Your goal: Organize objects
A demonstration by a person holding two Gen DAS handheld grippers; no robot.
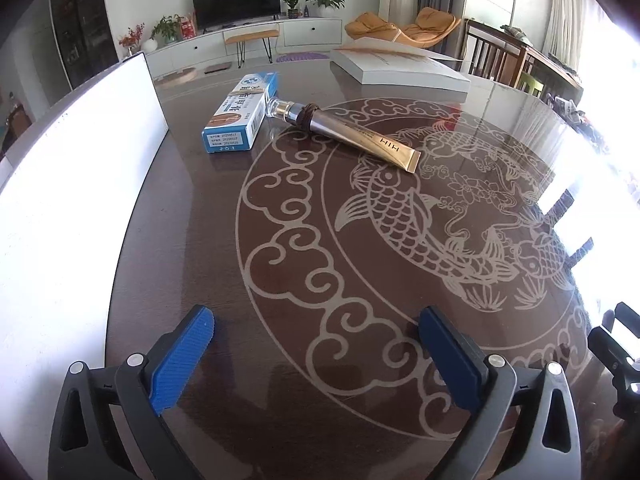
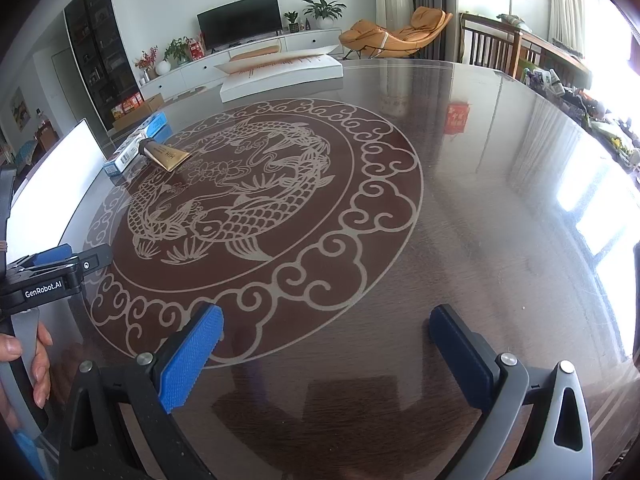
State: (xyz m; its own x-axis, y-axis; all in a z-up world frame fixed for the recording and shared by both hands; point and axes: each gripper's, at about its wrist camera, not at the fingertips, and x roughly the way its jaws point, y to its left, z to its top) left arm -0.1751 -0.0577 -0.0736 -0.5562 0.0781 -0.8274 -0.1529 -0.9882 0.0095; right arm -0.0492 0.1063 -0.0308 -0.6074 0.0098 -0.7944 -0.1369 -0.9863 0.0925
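1. Left gripper (image 1: 316, 344), black frame with blue ribbed pads: jaws spread wide, nothing between them, poised over the dark brown glossy round table (image 1: 192, 240) inlaid with a pale fish-and-cloud motif
2. Right gripper (image 2: 326, 344), same make: jaws spread wide, nothing between them, over the near part of the table, well apart from the task items
3. Gold-and-brown squeeze tube with clear cap (image 1: 348, 132): one; lies flat on the table well ahead of the left gripper, cap end touching or just beside the carton, crimped end pointing toward the fish motif; a dark band circles its neck
4. Blue-and-white rectangular cardboard carton with printed characters (image 1: 240, 114): one; lies flat just left of the tube, far side of the table from the left gripper
5. White flat panel (image 1: 80, 168): one; along the table's left edge, beside the carton
6. Thick white book or pad (image 1: 400, 68): one; lies at the table's far edge, beyond the tube
7. Person's hand (image 2: 36, 356): fingers around the left gripper's handle, seen at the left edge of the right wrist view
8. Path from left gripper to tube and carton: bare tabletop only
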